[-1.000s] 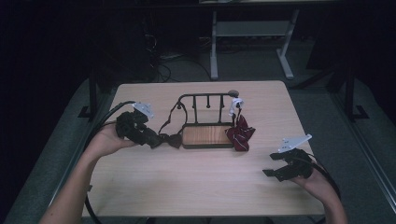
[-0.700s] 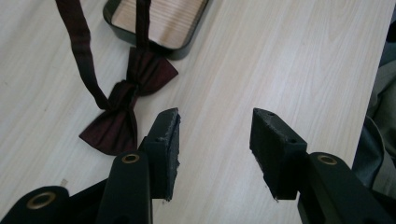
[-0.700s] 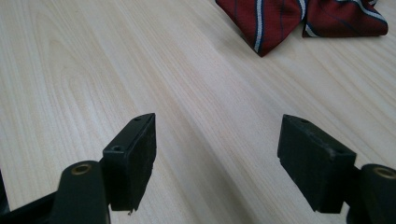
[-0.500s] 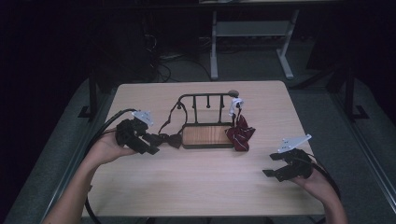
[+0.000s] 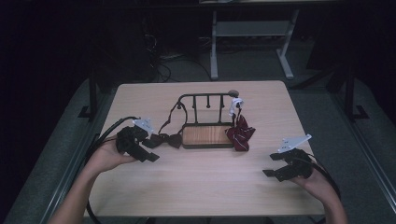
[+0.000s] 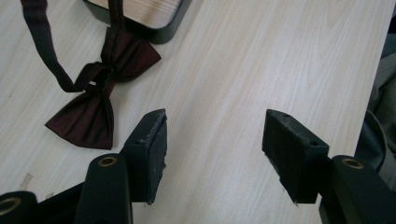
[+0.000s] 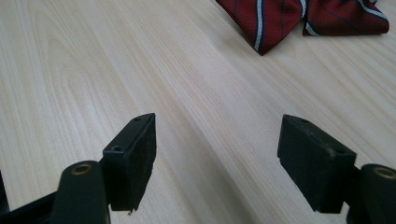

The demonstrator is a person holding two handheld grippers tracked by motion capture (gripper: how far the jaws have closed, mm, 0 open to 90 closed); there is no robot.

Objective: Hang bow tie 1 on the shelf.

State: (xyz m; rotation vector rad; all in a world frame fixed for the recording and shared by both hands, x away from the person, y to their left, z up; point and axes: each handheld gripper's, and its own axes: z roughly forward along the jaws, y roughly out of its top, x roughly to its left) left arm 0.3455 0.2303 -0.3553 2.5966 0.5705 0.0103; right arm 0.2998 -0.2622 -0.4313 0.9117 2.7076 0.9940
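Observation:
A dark maroon bow tie (image 5: pixel 163 139) (image 6: pixel 100 91) lies flat on the table to the left of a black metal rack with a wooden base (image 5: pixel 207 134); its strap runs up to the rack's top bar. A red striped tie (image 5: pixel 240 133) (image 7: pixel 299 14) hangs from the rack's right end and pools on the table. My left gripper (image 5: pixel 145 151) (image 6: pixel 212 140) is open, just left of the bow tie, with bare table between its jaws. My right gripper (image 5: pixel 273 165) (image 7: pixel 217 149) is open at the front right, short of the striped tie.
The light wooden table (image 5: pixel 196 186) has bare room in front of the rack and between the two hands. A white tag (image 5: pixel 235 103) hangs at the rack's right end. Cables trail off the left edge from the left gripper. Dark floor and a metal stand (image 5: pixel 252 32) lie beyond.
My left gripper has drawn back from the bow tie toward the near left, now standing apart from it. The right gripper has stayed where it was.

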